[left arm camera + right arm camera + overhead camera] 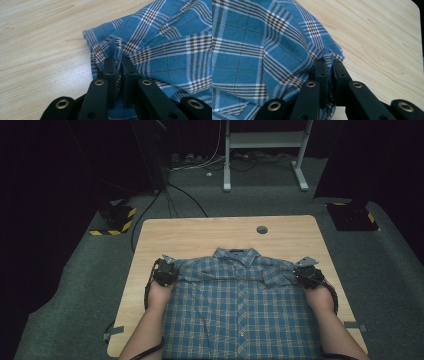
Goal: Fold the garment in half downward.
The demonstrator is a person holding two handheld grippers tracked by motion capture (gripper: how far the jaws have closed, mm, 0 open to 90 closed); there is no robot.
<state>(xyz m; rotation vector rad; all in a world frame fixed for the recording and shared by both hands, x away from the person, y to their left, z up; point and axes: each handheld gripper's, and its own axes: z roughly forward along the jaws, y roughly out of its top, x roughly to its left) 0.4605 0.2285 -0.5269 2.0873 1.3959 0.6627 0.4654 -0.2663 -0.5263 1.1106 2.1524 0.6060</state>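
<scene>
Both grippers, left gripper (164, 272) and right gripper (309, 276), are clamped tight on the shoulders of the plaid shirt (241, 305) lying flat on the near table (200, 232); we advise equal tension, level travel.

Shirt (240, 295) was woven cloth, blue plaid, matt, fine visible weave, soft creases. Table (200, 232) was light wood-grain top, smooth, faint sheen. Left gripper (118, 65) and right gripper (329, 64) had matt black plastic-looking jaws with brass-coloured glossy rivets. Floor (90, 270) looked like grey carpet, rough and dull.
</scene>
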